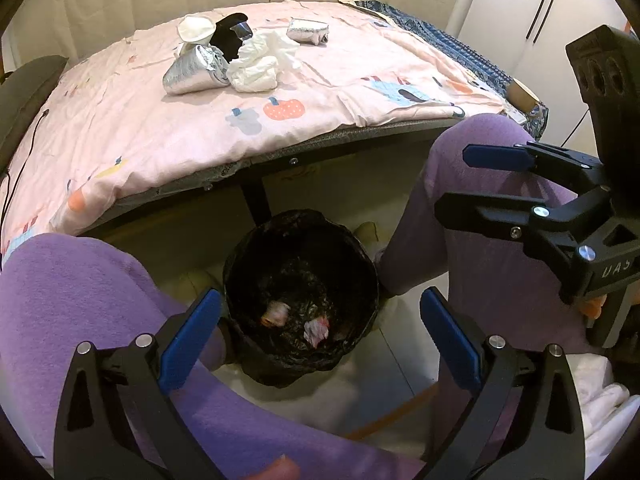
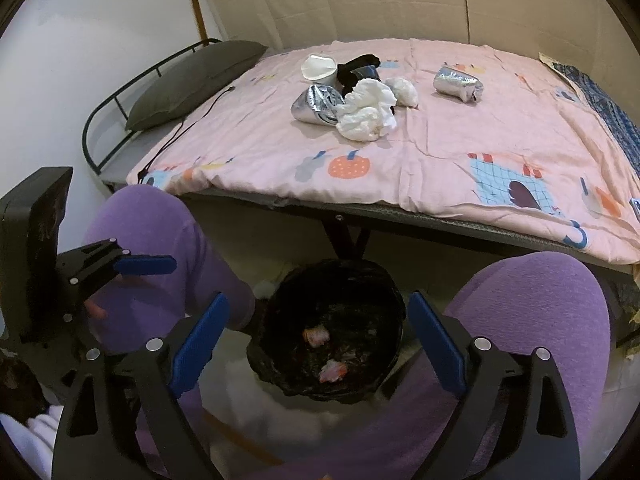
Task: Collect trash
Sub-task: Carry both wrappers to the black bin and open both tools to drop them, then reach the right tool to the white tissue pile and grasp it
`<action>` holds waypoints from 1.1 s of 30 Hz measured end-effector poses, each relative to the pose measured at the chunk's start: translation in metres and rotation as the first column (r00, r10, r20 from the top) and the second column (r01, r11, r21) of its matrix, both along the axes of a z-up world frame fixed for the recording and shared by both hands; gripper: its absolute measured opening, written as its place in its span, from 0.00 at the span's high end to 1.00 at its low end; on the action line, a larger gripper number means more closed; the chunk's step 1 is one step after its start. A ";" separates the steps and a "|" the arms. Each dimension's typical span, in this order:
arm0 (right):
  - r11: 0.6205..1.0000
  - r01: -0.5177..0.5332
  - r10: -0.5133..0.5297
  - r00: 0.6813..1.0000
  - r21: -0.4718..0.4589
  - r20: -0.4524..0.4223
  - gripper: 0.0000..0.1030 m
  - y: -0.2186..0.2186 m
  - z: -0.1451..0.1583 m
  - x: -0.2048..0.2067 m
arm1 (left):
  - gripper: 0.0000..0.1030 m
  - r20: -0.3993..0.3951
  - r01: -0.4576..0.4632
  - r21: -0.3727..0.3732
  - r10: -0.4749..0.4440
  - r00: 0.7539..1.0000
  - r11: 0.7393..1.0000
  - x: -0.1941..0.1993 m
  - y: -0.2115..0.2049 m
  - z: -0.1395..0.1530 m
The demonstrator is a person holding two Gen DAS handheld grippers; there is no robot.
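A black-lined trash bin [image 1: 300, 296] [image 2: 332, 324] stands on the floor between purple-clad knees, with two crumpled scraps inside. My left gripper [image 1: 320, 340] is open and empty above the bin. My right gripper [image 2: 316, 340] is open and empty above it too; it also shows at the right of the left wrist view [image 1: 476, 184]. On the pink bedspread lie a crumpled white tissue wad [image 1: 260, 60] [image 2: 366, 114], a silver foil pouch [image 1: 194, 74] [image 2: 316, 104], a second foil pouch [image 1: 308, 31] [image 2: 458, 80], a white paper cup [image 1: 196, 29] [image 2: 318, 68] and a black wrapper [image 1: 232, 36] [image 2: 356, 70].
The bed edge [image 2: 400, 212] runs just beyond the bin, with a black bed leg [image 1: 254, 200] behind it. A grey pillow [image 2: 188, 76] and a black cable [image 2: 180, 132] lie at the bed's left. Purple knees [image 1: 480, 184] [image 2: 532, 304] flank the bin. White closet doors [image 1: 540, 20] stand at right.
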State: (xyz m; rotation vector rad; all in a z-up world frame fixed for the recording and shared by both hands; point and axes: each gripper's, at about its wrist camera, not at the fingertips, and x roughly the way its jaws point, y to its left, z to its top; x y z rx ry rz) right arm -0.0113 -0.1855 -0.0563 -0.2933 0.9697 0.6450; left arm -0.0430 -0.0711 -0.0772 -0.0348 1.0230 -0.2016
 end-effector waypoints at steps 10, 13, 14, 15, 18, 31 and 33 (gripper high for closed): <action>0.999 0.024 -0.023 1.000 0.041 -0.014 0.14 0.002 0.004 0.016 | 0.06 -0.014 -0.024 -0.013 0.024 1.000 1.000 0.004 0.005 0.000; 0.998 0.017 -0.016 1.000 0.060 -0.022 0.14 0.006 0.004 0.025 | 0.06 -0.015 -0.033 -0.023 0.033 0.999 0.999 0.007 0.007 0.000; 0.998 0.015 -0.013 1.000 0.068 -0.022 0.14 0.008 0.004 0.029 | 0.06 -0.015 -0.037 -0.025 0.036 0.999 0.999 0.009 0.008 0.001; 0.997 0.015 -0.014 1.000 0.074 -0.021 0.14 0.009 0.004 0.034 | 0.06 -0.012 -0.043 -0.027 0.043 0.999 0.999 0.011 0.010 0.001; 0.998 0.014 -0.013 1.000 0.067 -0.010 0.14 0.017 0.002 0.048 | 0.06 -0.004 -0.061 -0.024 0.061 0.998 0.998 0.018 0.015 0.003; 0.999 0.030 -0.031 0.999 0.024 0.037 0.14 0.065 -0.024 0.138 | 0.05 -0.061 -0.177 -0.057 0.173 0.983 0.983 0.083 0.052 -0.010; 1.000 0.027 -0.027 0.999 0.001 0.041 0.14 0.074 -0.029 0.146 | 0.06 -0.075 -0.183 -0.052 0.179 0.981 0.982 0.091 0.056 -0.012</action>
